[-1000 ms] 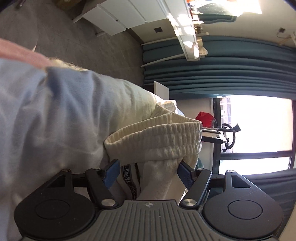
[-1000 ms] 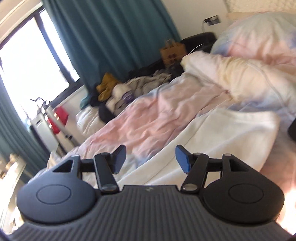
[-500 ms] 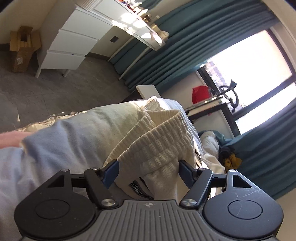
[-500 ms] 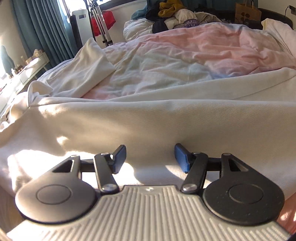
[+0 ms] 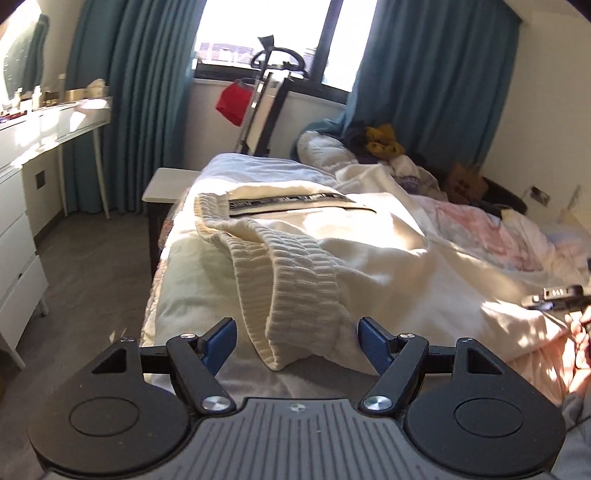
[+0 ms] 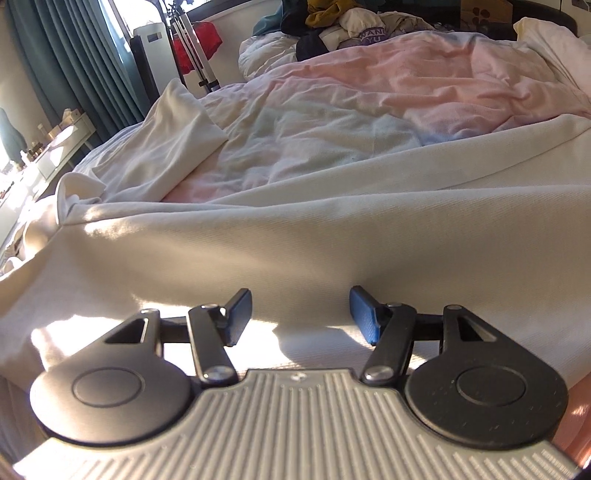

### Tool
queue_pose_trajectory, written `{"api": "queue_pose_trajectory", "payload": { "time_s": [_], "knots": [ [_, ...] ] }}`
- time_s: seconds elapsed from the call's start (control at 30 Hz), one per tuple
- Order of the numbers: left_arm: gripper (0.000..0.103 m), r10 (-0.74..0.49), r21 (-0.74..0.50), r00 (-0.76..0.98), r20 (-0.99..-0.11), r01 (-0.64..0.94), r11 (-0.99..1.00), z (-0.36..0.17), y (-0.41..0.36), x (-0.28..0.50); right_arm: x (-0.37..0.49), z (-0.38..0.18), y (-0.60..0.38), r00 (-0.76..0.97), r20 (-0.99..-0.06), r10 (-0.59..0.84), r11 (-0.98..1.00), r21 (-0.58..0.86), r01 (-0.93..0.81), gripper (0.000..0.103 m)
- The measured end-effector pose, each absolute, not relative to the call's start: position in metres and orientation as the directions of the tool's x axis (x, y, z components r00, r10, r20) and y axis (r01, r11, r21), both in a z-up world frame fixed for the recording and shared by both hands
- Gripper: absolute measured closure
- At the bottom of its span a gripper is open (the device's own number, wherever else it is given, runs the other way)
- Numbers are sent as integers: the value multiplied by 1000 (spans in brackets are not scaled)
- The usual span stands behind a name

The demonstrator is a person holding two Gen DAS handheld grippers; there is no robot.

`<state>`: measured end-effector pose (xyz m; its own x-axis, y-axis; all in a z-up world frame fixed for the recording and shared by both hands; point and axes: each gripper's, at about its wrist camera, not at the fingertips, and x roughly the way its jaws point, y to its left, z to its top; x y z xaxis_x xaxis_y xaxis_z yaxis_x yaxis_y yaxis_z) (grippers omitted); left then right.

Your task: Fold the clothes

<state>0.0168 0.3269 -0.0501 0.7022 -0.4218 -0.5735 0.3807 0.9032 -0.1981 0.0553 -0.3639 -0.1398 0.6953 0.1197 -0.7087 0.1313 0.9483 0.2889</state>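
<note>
The bed (image 5: 524,236) occupies most of both views and serves as the reference landmark. Its pink and pale blue duvet (image 6: 424,85) is rumpled. A pile of unsorted clothes (image 6: 332,18) sits at the far end of the bed, near the window and teal curtains (image 5: 432,74).

The cream garment (image 5: 369,258) is spread across the near part of the bed, over the duvet. It is not yet folded flat. Its ribbed hem (image 5: 295,288) is doubled into a thick roll at the near edge of the bed. A black printed strip (image 5: 295,202) shows on the garment farther in. In the right wrist view, the garment's smooth panel (image 6: 295,251) covers the near half of the bed.

The left gripper (image 5: 297,338) is spread wide. The ribbed hem lies between its blue pads (image 5: 221,338), but neither pad presses on it; nothing is held. The right gripper (image 6: 299,315) is likewise spread wide and holds nothing. Its tips sit low at the smooth panel; contact cannot be confirmed.

Probable faults from this state:
- Closing the left gripper on the rolled hem may catch several layers, producing a bunched fold.
- Closing the right gripper low may pinch the duvet with the garment, dragging the bedding.
- The hem lies at the bed's edge; a partial grip may let it slide off.
</note>
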Motion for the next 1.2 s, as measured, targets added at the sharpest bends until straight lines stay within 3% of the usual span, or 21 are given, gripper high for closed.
{"api": "queue_pose_trajectory", "payload": {
  "time_s": [0.13, 0.37, 0.7, 0.77, 0.83, 1.1, 1.2],
  "knots": [
    [28, -446, -120, 669, -594, 474, 872, -56, 325, 17, 60, -139, -357, 694, -714, 90, 957, 256, 138, 41],
    [31, -381, 61, 672, -635, 536, 842, -82, 300, 43, 69, -137, -338, 704, -705, 85, 976, 202, 84, 41],
    [33, -405, 168, 643, -650, 641, 749, -79, 261, 81, 64, -131, -303, 734, -664, 140, 988, 139, -63, 42],
    [44, -410, 195, 621, -668, 678, 709, -74, 256, 78, 64, -134, -296, 728, -669, 148, 988, 126, -85, 42],
    [71, -424, 200, 579, -696, 724, 660, -70, 253, 73, 64, -136, -290, 724, -673, 150, 989, 109, -103, 42],
    [92, -427, 144, 414, -804, 832, 535, -57, 252, 32, 57, -132, -286, 724, -669, 172, 985, 109, -133, 42],
    [90, -449, 50, 371, -813, 813, 581, -59, 267, 23, 53, -131, -284, 714, -674, 190, 981, 112, -156, 42]
  ]
}}
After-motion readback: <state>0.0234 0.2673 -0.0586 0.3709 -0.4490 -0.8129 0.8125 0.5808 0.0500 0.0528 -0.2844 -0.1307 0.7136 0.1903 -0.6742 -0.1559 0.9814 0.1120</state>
